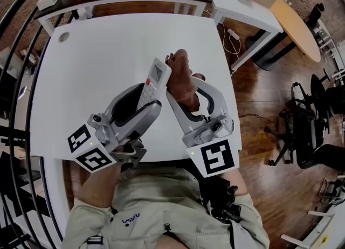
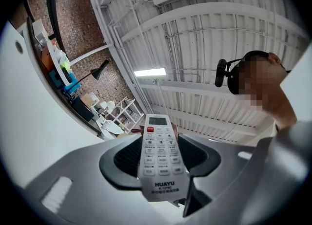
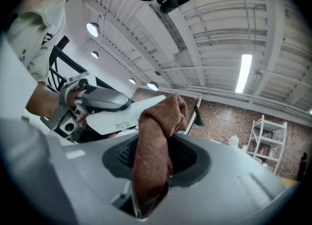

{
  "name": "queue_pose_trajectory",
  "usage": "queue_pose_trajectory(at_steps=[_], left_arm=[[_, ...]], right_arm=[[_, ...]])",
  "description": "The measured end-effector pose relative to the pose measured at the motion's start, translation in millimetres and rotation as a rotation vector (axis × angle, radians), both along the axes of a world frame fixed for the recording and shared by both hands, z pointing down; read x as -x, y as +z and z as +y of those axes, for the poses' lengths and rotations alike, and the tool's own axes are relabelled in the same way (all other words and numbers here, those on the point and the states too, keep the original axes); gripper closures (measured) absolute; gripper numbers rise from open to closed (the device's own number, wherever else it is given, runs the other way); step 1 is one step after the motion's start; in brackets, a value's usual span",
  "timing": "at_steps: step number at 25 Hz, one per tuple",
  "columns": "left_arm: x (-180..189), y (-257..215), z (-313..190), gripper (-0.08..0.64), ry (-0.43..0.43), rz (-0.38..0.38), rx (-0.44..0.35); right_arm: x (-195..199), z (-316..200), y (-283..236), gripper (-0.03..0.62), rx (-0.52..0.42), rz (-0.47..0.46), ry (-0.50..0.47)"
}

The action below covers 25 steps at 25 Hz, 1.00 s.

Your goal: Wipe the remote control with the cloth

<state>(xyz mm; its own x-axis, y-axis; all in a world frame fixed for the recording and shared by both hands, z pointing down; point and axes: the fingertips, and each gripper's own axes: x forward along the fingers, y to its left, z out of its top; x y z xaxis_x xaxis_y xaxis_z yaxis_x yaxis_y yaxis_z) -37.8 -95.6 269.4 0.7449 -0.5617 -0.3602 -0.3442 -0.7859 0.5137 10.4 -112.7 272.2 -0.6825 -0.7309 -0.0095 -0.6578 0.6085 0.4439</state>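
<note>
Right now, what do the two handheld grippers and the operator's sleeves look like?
Both the left gripper and right gripper are light grey moulded shells with curved fingers lined by dark textured pads. Each carries a cube with black-and-white square markers at its rear. No cables show. The person wears a short-sleeved light beige top.

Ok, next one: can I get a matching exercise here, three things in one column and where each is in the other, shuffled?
Things:
1. remote control
2. cloth
3. table

Places:
A. white, lying beneath both grippers
B. clamped between the jaws of the right gripper
C. clamped between the jaws of the left gripper

Pairs: 1-C, 2-B, 3-A
</note>
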Motion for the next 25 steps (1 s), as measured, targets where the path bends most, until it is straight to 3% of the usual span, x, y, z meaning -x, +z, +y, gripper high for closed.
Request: queue_pose_trajectory(at_steps=[8, 25], left_arm=[[7, -7, -5, 0.318, -0.03, 0.012, -0.014], [32, -16, -14, 0.318, -0.115, 0.046, -0.029]], right_arm=[[15, 13, 22, 0.454, 0.044, 0.104, -0.074], [47, 44, 49, 0.454, 0.098, 0.163, -0.213]])
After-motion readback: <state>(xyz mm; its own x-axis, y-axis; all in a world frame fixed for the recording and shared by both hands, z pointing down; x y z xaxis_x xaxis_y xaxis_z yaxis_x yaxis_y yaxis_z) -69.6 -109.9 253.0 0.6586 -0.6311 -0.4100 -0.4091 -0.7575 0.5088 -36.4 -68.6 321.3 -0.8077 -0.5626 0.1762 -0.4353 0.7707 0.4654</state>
